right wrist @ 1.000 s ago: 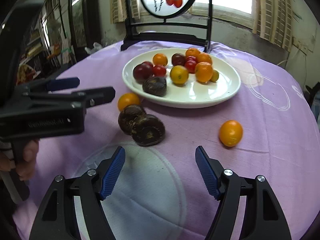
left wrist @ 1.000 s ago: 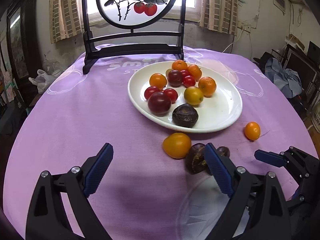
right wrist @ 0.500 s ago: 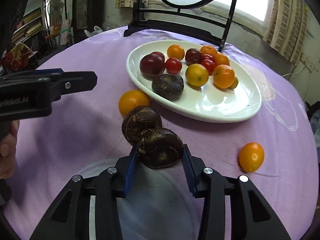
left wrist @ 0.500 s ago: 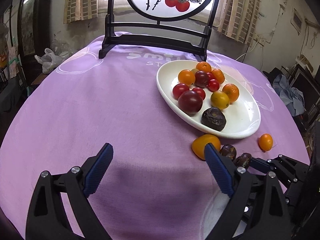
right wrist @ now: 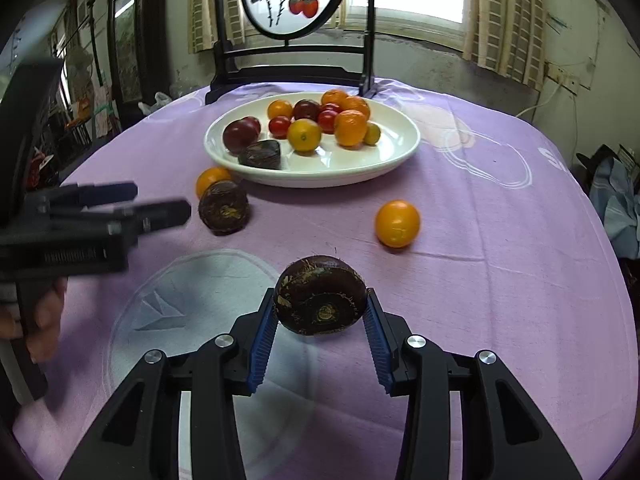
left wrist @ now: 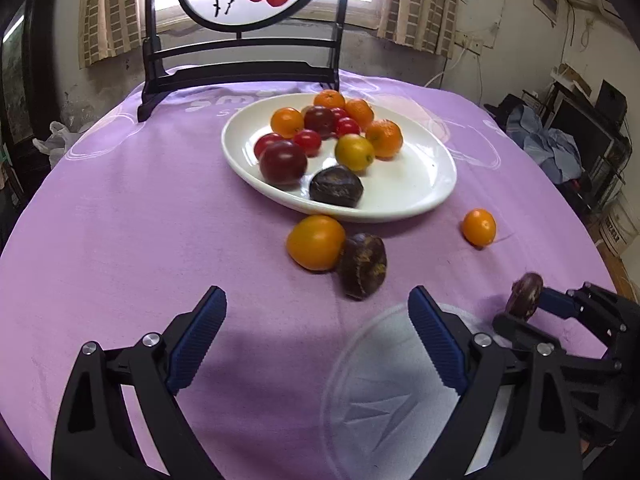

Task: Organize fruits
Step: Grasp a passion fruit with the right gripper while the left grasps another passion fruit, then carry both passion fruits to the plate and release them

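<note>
Dark-brown water chestnut pinched in the right claw, plate waiting at twelve o'clock

Purple cloth covers the round worktop [right wrist: 500,240], and the white plate [right wrist: 400,148] sits toward twelve o'clock from both cameras, already heaped with oranges, red tomatoes and one dark chestnut. That heap suggests the plate is the collecting spot, so anything on the cloth is still to be gathered.

In the right wrist view, the right claw [right wrist: 320,320] has just closed its jaws, and the held chestnut [right wrist: 320,296] sits squeezed between the two blue pads, which bear on its flanks. It is gripped across its width, probably because the rounded sides give the ribbed pads the best purchase. It appears lifted just clear of the cloth, though I cannot be certain.

The left claw [left wrist: 316,336] stands wide open with nothing between its jaws, aimed at the pair lying at its twelve o'clock: an orange fruit [left wrist: 316,242] touching a second chestnut [left wrist: 362,266], both just outside the plate's near rim. Its open stance looks like readiness for one of these.

A lone small orange [right wrist: 397,223] rests at one o'clock from the right claw, well apart from the pair.

Remaining, by my judgement: carry the held chestnut to the plate, then fetch three strays.
</note>
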`<state>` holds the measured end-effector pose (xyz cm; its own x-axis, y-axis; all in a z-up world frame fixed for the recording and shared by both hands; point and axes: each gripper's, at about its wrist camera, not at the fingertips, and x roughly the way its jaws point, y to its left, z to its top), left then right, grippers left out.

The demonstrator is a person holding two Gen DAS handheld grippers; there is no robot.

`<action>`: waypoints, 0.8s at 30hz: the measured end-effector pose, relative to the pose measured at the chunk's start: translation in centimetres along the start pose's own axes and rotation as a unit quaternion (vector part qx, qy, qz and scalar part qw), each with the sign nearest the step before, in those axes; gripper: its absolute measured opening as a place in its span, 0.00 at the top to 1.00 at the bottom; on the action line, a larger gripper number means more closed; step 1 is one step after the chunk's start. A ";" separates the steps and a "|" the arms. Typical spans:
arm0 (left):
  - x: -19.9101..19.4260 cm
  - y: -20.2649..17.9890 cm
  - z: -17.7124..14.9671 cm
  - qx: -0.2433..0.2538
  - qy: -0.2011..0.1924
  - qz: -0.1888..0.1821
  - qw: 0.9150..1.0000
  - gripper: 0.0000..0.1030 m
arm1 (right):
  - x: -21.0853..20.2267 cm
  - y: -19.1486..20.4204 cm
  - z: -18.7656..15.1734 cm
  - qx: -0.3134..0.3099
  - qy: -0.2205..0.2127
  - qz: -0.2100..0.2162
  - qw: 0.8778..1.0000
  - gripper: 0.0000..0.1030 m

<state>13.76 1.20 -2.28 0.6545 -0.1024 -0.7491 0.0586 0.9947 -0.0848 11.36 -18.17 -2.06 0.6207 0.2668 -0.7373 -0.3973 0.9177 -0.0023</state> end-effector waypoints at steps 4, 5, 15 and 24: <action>0.7 -1.2 -0.7 0.011 0.014 0.011 1.000 0.13 | -1.0 -0.9 0.2 0.013 -0.016 0.003 1.000 0.58; 1.0 -1.4 -0.8 0.011 0.019 0.016 1.000 0.13 | -1.2 -1.0 0.1 0.016 -0.019 0.003 1.000 0.58; 3.5 -3.5 0.3 0.007 0.066 0.028 0.997 0.35 | -1.1 -1.7 -0.4 0.031 -0.001 0.000 1.000 0.58; 4.8 -4.2 1.8 -0.012 0.062 0.047 0.997 0.70 | -0.8 -1.0 -0.7 0.025 0.008 0.014 1.000 0.58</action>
<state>18.03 -3.49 -4.32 0.5571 -0.0100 -0.8304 -0.0186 0.9995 -0.0246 10.79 -19.51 -1.97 0.5993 0.2878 -0.7470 -0.3794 0.9238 0.0516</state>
